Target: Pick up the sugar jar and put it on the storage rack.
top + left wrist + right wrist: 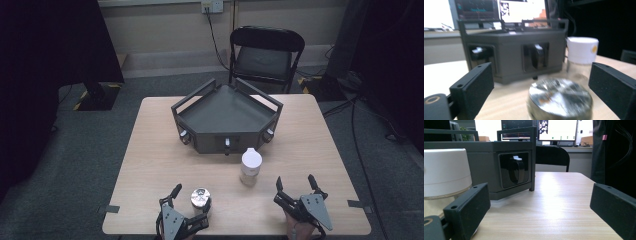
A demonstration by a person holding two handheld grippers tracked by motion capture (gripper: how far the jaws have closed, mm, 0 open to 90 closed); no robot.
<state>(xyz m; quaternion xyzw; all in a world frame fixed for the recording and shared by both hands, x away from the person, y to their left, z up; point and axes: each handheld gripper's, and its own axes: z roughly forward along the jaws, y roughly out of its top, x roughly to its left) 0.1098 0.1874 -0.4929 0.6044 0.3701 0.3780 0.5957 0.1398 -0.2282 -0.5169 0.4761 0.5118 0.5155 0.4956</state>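
A short jar with a shiny metal lid [200, 197] stands near the table's front edge. My left gripper [190, 206] has its jaws on either side of it. In the left gripper view the metal lid [560, 96] sits low between the two black pads [472, 86], with a gap on each side, so my left gripper [541, 75] is open. A clear jar with a white lid [250, 165] stands right of centre. My right gripper [295, 180] rests at the front right, open and empty, and the white-lidded jar [446, 175] is close beyond its left jaw.
A dark grey angular tray [227, 117] with railings and knobs on its front faces sits at the middle back of the wooden table [150, 150]. A black folding chair [265, 50] stands behind the table. Cables run over the floor at right.
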